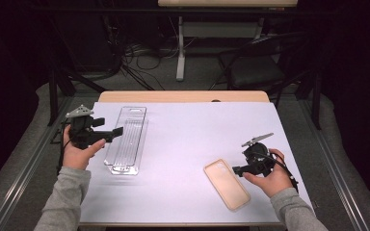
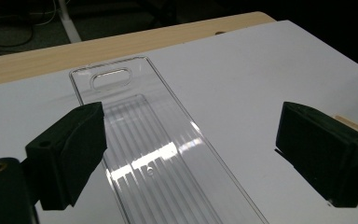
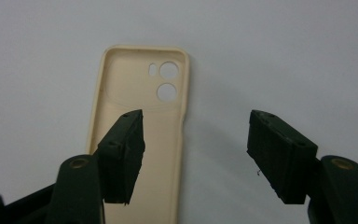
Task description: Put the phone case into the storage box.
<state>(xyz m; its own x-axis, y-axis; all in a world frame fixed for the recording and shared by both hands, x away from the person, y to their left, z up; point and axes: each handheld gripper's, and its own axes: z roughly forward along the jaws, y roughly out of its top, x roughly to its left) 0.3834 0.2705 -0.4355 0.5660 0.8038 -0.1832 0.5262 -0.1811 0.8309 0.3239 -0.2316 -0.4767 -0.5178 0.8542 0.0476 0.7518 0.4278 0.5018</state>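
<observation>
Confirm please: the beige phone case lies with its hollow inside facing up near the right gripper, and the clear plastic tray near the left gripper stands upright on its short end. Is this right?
Not quite. The clear plastic tray lies flat on the table, as the high view shows. The rest holds: the beige phone case lies hollow side up near the right gripper, and the tray is near the left gripper.

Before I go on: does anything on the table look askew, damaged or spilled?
Nothing stands out. The clear ribbed plastic tray lies flat and whole on the white table, and the beige soft phone case lies open side up, slanted but intact. The left gripper and right gripper are both open and hold nothing.
</observation>
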